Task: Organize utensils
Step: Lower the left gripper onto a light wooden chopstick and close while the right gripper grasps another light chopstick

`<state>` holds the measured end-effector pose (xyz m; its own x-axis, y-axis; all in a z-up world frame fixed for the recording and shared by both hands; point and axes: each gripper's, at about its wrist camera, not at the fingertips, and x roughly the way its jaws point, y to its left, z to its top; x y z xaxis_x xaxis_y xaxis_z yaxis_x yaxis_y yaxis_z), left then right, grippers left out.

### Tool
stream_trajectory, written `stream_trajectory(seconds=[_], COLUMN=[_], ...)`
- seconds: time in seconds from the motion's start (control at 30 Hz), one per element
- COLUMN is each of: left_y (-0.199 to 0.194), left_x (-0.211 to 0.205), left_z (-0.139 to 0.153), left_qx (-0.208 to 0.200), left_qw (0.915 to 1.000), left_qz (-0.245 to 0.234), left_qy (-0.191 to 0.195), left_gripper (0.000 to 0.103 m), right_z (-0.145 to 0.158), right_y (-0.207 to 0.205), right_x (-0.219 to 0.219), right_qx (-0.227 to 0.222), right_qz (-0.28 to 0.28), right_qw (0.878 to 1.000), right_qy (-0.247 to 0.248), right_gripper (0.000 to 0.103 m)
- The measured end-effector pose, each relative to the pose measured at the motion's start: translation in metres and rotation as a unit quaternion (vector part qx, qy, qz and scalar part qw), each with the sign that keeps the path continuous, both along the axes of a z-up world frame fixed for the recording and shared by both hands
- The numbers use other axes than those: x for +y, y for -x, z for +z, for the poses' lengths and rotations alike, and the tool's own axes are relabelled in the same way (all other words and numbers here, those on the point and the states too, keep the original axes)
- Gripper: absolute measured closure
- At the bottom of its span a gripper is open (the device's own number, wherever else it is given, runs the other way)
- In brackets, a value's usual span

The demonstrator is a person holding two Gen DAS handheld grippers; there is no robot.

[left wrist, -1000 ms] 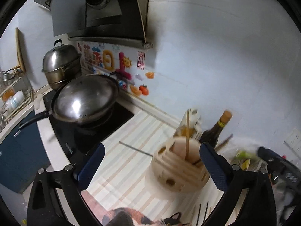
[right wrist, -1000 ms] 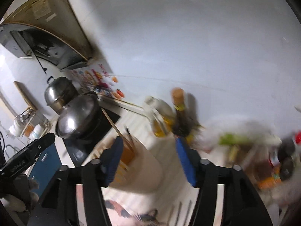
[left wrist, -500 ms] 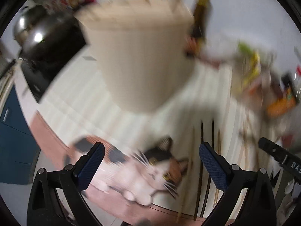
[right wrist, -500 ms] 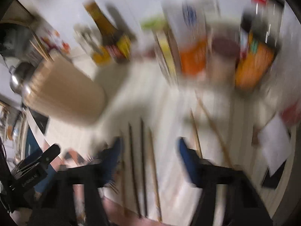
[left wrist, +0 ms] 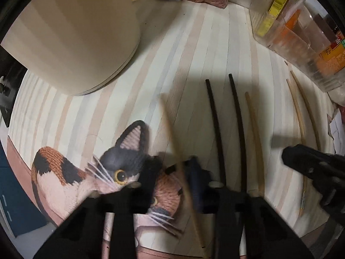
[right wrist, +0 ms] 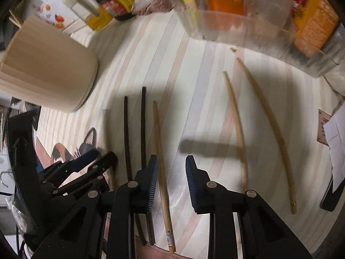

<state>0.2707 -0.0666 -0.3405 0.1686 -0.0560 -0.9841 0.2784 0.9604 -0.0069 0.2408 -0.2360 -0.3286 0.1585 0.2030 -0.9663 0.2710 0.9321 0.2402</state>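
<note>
My left gripper point(left wrist: 181, 169) points down at the striped mat, its jaws closing with a blurred wooden chopstick point(left wrist: 172, 129) pinched between the pads. My right gripper point(right wrist: 171, 168) is closing too. Another wooden chopstick point(right wrist: 159, 151) lies between its blue pads, close to the left one and not squeezed. Two black chopsticks point(right wrist: 133, 133) lie on the mat between the grippers. Two more wooden chopsticks point(right wrist: 235, 118) lie further right. The beige utensil holder point(right wrist: 47, 71) stands at the upper left.
The mat carries a knitted-look cat picture point(left wrist: 120, 161) under the left gripper. A clear plastic bin of packets point(right wrist: 248, 26) and sauce bottles point(right wrist: 116, 2) line the back. Papers point(right wrist: 336, 133) and a dark phone point(right wrist: 330, 196) lie at the right edge.
Both grippers dropped from above the holder down to the mat. The left jaws went from wide open to closed on a wooden chopstick. The right jaws narrowed around another.
</note>
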Motion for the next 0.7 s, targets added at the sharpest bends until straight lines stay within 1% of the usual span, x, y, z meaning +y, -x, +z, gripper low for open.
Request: stream_trajectory(seconds=[0.1, 0.2, 0.23, 0.27, 0.3, 0.4, 0.5, 0.7], left_y=[-0.003, -0.002, 0.000, 0.002, 0.005, 0.016, 0.024, 0.018], left_x=[0.011, 0.033, 0.039, 0.045, 0.053, 0.065, 0.075, 0.060], left_z=[0.001, 0.001, 0.002, 0.001, 0.001, 0.002, 0.003, -0.002], left_qx=[0.008, 0.013, 0.015, 0.017, 0.022, 0.036, 0.038, 0.041], left_qw=[0.9996, 0.9987, 0.9984, 0.9981, 0.9973, 0.9954, 0.9957, 0.9971], left_qz=[0.025, 0.048, 0.054, 0.059, 0.070, 0.088, 0.082, 0.064], left_qy=[0.010, 0.007, 0.005, 0.004, 0.006, 0.015, 0.021, 0.008], left_gripper=[0.098, 0.098, 0.098, 0.098, 0.098, 0.098, 0.098, 0.095], right_z=[-0.011, -0.025, -0.023, -0.025, -0.026, -0.027, -0.028, -0.030], right_y=[-0.007, -0.012, -0.012, -0.012, -0.011, -0.001, 0.005, 0.000], right_x=[0.013, 0.029, 0.032, 0.035, 0.036, 0.031, 0.027, 0.037], right_qx=[0.014, 0.031, 0.026, 0.034, 0.039, 0.056, 0.070, 0.092], right_qz=[0.018, 0.041, 0.045, 0.055, 0.057, 0.057, 0.060, 0.076], right_qw=[1.000, 0.999, 0.998, 0.997, 0.997, 0.996, 0.995, 0.990], right_qy=[0.000, 0.010, 0.021, 0.031, 0.034, 0.045, 0.047, 0.068], right_gripper=[0.075, 0.075, 0.079, 0.085, 0.096, 0.096, 0.096, 0.096])
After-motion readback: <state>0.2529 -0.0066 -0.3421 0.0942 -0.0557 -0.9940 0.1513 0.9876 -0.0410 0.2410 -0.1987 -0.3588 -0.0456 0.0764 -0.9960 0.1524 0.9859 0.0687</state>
